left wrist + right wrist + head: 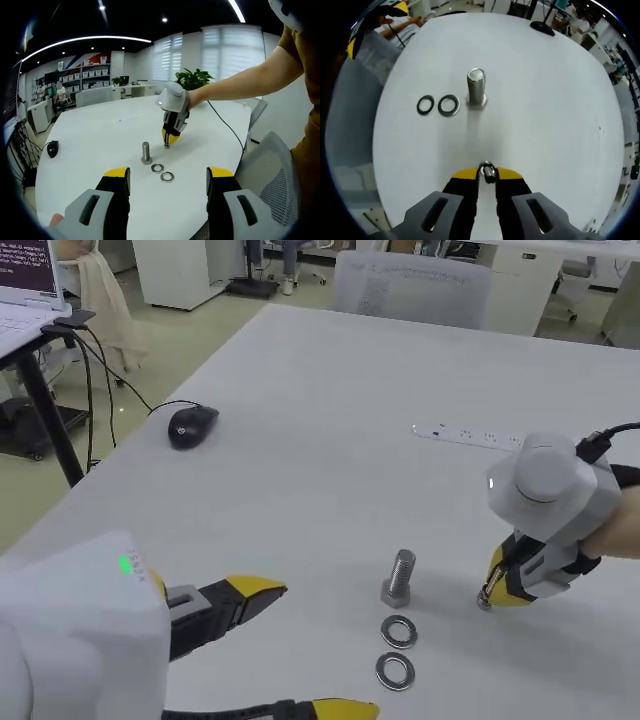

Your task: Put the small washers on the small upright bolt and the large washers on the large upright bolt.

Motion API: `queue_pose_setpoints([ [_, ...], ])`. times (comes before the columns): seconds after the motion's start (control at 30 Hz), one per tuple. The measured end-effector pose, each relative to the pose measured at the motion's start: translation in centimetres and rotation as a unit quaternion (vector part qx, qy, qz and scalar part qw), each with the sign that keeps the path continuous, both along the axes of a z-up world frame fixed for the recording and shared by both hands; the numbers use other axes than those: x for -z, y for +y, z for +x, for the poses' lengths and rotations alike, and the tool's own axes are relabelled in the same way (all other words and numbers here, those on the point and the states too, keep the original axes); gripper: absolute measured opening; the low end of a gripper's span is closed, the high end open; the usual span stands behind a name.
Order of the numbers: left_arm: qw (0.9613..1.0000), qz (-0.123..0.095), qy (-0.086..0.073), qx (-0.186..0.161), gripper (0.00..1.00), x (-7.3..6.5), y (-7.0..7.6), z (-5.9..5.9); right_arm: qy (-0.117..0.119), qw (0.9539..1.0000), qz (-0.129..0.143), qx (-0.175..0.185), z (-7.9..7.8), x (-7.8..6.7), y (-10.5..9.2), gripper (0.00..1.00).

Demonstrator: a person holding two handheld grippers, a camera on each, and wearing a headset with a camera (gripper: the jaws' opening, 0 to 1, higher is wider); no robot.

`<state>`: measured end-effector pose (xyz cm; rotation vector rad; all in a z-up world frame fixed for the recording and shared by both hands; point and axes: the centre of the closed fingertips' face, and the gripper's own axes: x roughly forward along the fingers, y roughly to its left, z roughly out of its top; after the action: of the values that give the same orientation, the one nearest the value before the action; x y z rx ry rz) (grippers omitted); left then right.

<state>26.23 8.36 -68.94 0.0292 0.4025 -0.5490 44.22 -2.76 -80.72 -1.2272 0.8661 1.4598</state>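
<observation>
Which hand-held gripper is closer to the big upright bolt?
Right. The right hand-held gripper, shut on a small bolt, sits just beside the big bolt; the left hand-held gripper hangs open farther back.

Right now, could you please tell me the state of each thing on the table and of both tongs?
Left tongs: open, empty.
Right tongs: shut on the small bolt.
Large bolt: upright, bare of washers.
Washer nearer the bolt: flat on the table.
Farther washer: flat on the table.
</observation>
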Motion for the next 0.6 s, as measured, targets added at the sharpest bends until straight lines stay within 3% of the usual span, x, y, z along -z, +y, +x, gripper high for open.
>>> queue_pose_setpoints([
  [0.17,1.0000,0.001,0.002,0.000,0.61,0.14,0.13,0.10,0.000,1.0000,0.002,0.002,0.05,0.46,0.08,0.13],
  [0.6,1.0000,0.003,0.000,0.000,0.61,0.16,0.19,0.12,-0.006,0.9998,0.014,0.013,-0.17,-0.22,-0.27,0.16],
])
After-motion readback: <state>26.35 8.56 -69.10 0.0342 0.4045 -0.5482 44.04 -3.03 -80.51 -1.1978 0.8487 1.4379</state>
